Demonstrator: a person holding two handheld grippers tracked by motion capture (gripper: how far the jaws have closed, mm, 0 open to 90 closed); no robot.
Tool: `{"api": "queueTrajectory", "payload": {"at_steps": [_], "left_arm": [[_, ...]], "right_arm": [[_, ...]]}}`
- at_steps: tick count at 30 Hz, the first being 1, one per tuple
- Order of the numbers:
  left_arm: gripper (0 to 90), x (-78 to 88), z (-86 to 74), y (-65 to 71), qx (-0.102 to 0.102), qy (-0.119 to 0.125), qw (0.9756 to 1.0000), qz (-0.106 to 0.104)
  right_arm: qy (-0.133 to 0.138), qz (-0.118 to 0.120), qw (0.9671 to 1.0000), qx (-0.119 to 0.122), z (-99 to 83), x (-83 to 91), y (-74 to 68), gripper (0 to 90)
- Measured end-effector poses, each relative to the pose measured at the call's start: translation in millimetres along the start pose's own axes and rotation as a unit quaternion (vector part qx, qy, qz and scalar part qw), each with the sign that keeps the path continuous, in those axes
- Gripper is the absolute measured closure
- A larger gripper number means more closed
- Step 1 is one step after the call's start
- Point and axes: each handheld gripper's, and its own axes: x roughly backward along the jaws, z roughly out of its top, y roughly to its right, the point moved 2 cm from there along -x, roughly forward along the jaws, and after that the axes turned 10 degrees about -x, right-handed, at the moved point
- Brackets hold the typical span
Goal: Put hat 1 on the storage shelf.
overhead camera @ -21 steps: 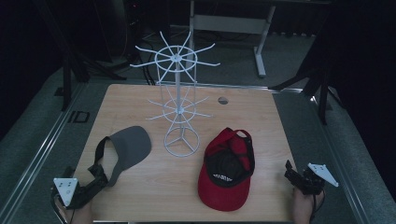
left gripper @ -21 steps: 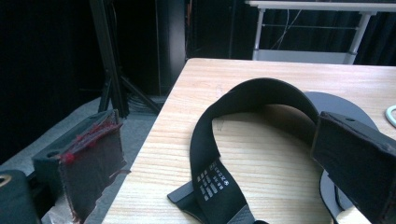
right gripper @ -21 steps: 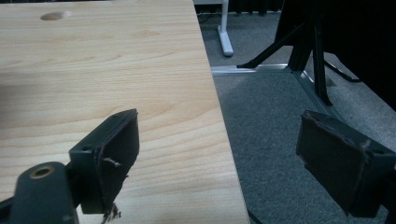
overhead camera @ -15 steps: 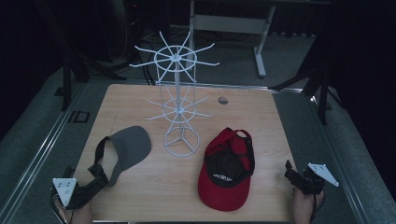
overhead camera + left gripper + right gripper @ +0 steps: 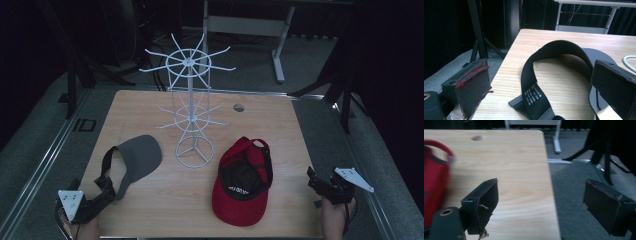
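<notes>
Nothing moved since earlier frame. Left gripper (image 5: 106, 186) fingers wide, empty, visor (image 5: 549, 75) strap btwn them; right gripper (image 5: 314, 179) released, red cap (image 5: 243, 180) to its left. Rack (image 5: 191, 107) bare — both hats still to hang.

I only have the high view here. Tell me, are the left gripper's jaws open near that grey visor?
Observer: Yes. The left gripper stands open, and the grey visor has its black strap looping up between the jaws, with neither pad pressing on it.
Operator: Any marking on the strap?
Observer: Small white print on its inner face, too small to read.
Operator: And the right gripper?
Observer: The right gripper is open with nothing between the jaws; one jaw is over the wooden table, the other past its edge over the grey floor. The red cap lies off to its side, untouched.
</notes>
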Motion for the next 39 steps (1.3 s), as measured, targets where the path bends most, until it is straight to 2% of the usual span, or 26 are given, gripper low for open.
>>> {"api": "queueTrajectory", "payload": {"at_steps": [1,3,5,8,11,12,13,15,17,19,20,23,24,25,28,32,33,34,36,37,39], "left_arm": [[2.6,0.1,-0.2,-0.1,0.001,-0.002,1.0,-0.001],[2.6,0.6,-0.1,-0.1,0.002,-0.002,1.0,-0.002],[2.6,0.7,0.0,-0.2,0.005,-0.002,1.0,-0.003],[2.6,0.8,-0.2,-0.3,0.003,-0.004,1.0,-0.004],[2.7,0.3,-0.6,0.6,0.0,-0.01,0.9999,-0.005],[2.7,0.3,-0.6,0.6,0.0,-0.01,0.9999,-0.005],[2.6,-0.3,-0.2,1.7,-0.003,-0.015,0.9998,-0.012],[2.7,0.0,0.7,2.8,-0.004,-0.016,0.9997,-0.016],[2.7,0.3,1.3,3.1,0.003,-0.017,0.9996,-0.021],[2.7,-0.1,1.2,4.1,0.0,-0.03,0.9993,-0.023],[2.7,-0.1,1.2,4.1,0.0,-0.03,0.9993,-0.023],[2.7,0.1,1.5,5.4,0.004,-0.037,0.9989,-0.028],[2.7,0.1,1.5,5.4,0.004,-0.037,0.9989,-0.028],[2.7,0.8,2.5,6.4,0.007,-0.034,0.9988,-0.033],[2.7,1.5,3.9,8.7,0.007,-0.031,0.9987,-0.039],[2.7,2.0,4.6,10.0,0.011,-0.034,0.9984,-0.044],[2.7,2.1,4.7,11.0,0.013,-0.035,0.9981,-0.05],[2.7,1.5,4.3,11.0,0.013,-0.034,0.9979,-0.055],[2.7,0.2,2.8,11.4,0.003,-0.042,0.9979,-0.049],[2.7,-0.3,2.1,11.4,-0.003,-0.048,0.9978,-0.047],[2.7,-0.6,1.7,11.2,-0.001,-0.049,0.9976,-0.048]], "right_arm": [[-0.001,0.013,0.9999,0.004,4.1,1.7,-5.2,13.1],[-0.01,0.02,0.9996,0.018,9.9,3.0,-14.6,12.6],[-0.016,0.039,0.9989,0.02,14.9,3.9,-23.7,11.4],[-0.018,0.047,0.9982,0.032,20.9,4.0,-37.0,11.2],[-0.036,0.078,0.9958,0.031,25.8,2.3,-48.9,13.2],[-0.036,0.078,0.9958,0.031,25.8,2.3,-48.9,13.2],[-0.042,0.081,0.9949,0.043,27.8,0.1,-58.7,13.1],[-0.043,0.088,0.9942,0.044,29.5,-2.8,-68.5,12.2],[-0.045,0.105,0.992,0.054,30.1,-5.1,-79.2,10.7],[-0.051,0.124,0.9895,0.054,29.3,-8.9,-89.4,10.7],[-0.051,0.124,0.9895,0.054,29.3,-8.9,-89.4,10.7],[-0.071,0.146,0.9847,0.064,21.8,-19.3,-107.8,12.6],[-0.071,0.146,0.9847,0.064,21.8,-19.3,-107.8,12.6],[-0.08,0.149,0.983,0.072,15.7,-25.5,-114.7,13.3],[-0.096,0.148,0.9819,0.071,6.1,-37.2,-120.8,13.6],[-0.102,0.144,0.9818,0.071,0.2,-43.9,-123.6,13.9],[-0.108,0.138,0.9815,0.078,-4.5,-49.2,-125.3,13.9],[-0.118,0.134,0.9805,0.081,-13.2,-57.4,-128.2,14.5],[-0.126,0.13,0.9792,0.091,-20.4,-63.1,-131.7,15.2],[-0.128,0.132,0.9785,0.094,-23.6,-65.3,-133.6,15.9],[-0.126,0.13,0.9783,0.102,-29.4,-69.0,-136.9,18.6]]}}
